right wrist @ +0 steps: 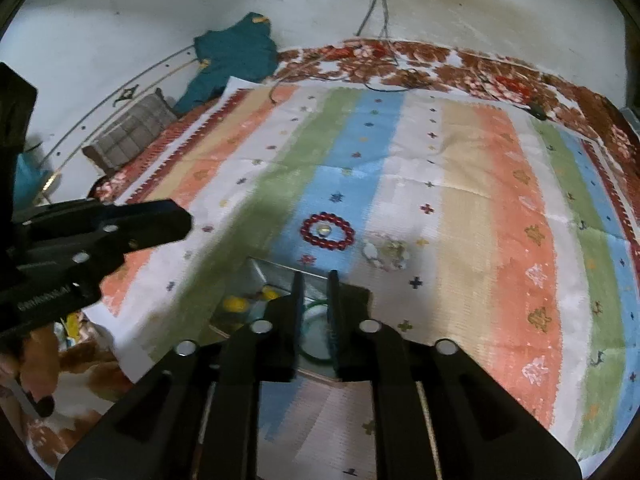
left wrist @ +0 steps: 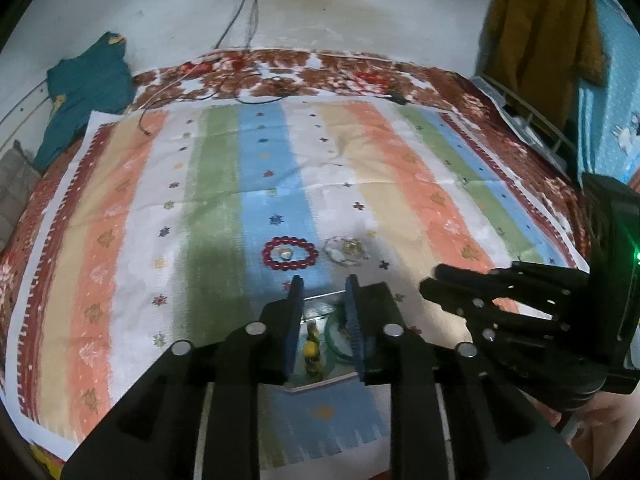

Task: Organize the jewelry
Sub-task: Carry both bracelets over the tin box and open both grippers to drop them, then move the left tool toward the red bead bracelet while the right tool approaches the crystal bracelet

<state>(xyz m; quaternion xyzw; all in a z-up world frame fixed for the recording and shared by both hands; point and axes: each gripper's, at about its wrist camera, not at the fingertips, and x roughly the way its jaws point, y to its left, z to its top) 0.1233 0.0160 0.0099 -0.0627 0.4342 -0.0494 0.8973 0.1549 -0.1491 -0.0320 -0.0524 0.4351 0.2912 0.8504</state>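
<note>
Both the left gripper (left wrist: pixel 323 286) and right gripper (right wrist: pixel 314 280) are held slightly open, empty, over the tray (right wrist: pixel 262 270); red bracelet (right wrist: pixel 329 230) just ahead.

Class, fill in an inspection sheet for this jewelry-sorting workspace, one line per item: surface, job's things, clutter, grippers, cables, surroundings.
Surface: striped cloth spread over a floral bedcover.
Job's things: red bead bracelet lying flat, ringing a small pale piece; pale jewelry cluster to its right, apart; clear box holding yellow beads and a green bangle.
Clutter: teal garment and a checked cushion at the bed's edge.
Grippers: left gripper and right gripper over the box, jaws parted, gripping nothing.
Cables: dark cable on the bedcover; wires down the wall.
Surroundings: stained wall, mustard garment hanging.
</note>
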